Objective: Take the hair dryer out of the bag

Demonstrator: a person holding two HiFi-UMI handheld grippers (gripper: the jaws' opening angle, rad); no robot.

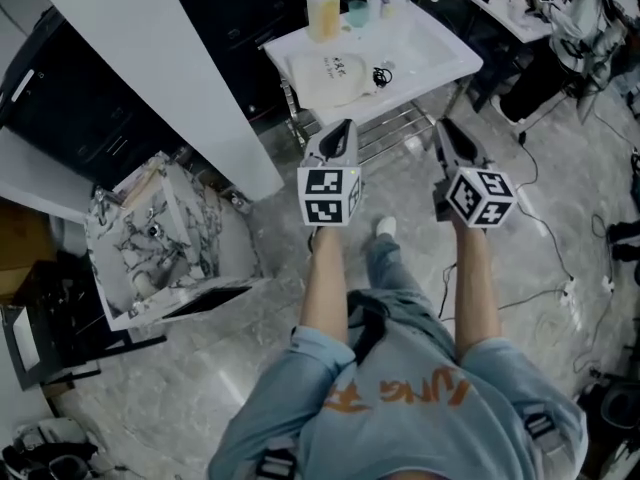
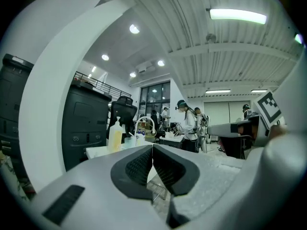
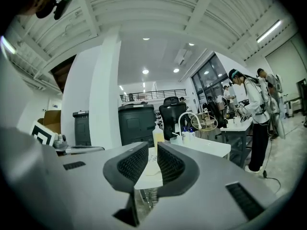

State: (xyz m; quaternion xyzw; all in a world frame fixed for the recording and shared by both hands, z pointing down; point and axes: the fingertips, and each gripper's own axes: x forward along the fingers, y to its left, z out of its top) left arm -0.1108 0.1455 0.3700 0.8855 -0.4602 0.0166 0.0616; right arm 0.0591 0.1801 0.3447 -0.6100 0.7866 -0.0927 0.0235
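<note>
A white cloth bag (image 1: 335, 76) with dark print lies flat on the small white table (image 1: 440, 43), in the head view ahead of both grippers. A small black coil of cord (image 1: 382, 75) rests at the bag's right edge. No hair dryer shows. My left gripper (image 1: 345, 128) (image 2: 152, 150) is level and short of the table's near edge, its jaws shut with nothing in them. My right gripper (image 1: 446, 130) (image 3: 152, 152) is beside it, also short of the table, jaws a narrow gap apart with nothing between them.
At the table's back stand a yellow pump bottle (image 1: 323, 8) and a cup (image 1: 358, 12). A wire shelf (image 1: 392, 128) sits under the table. A white pillar (image 1: 170, 68) and a marble-patterned box (image 1: 160, 243) are to the left. Cables (image 1: 560, 288) trail on the floor at right.
</note>
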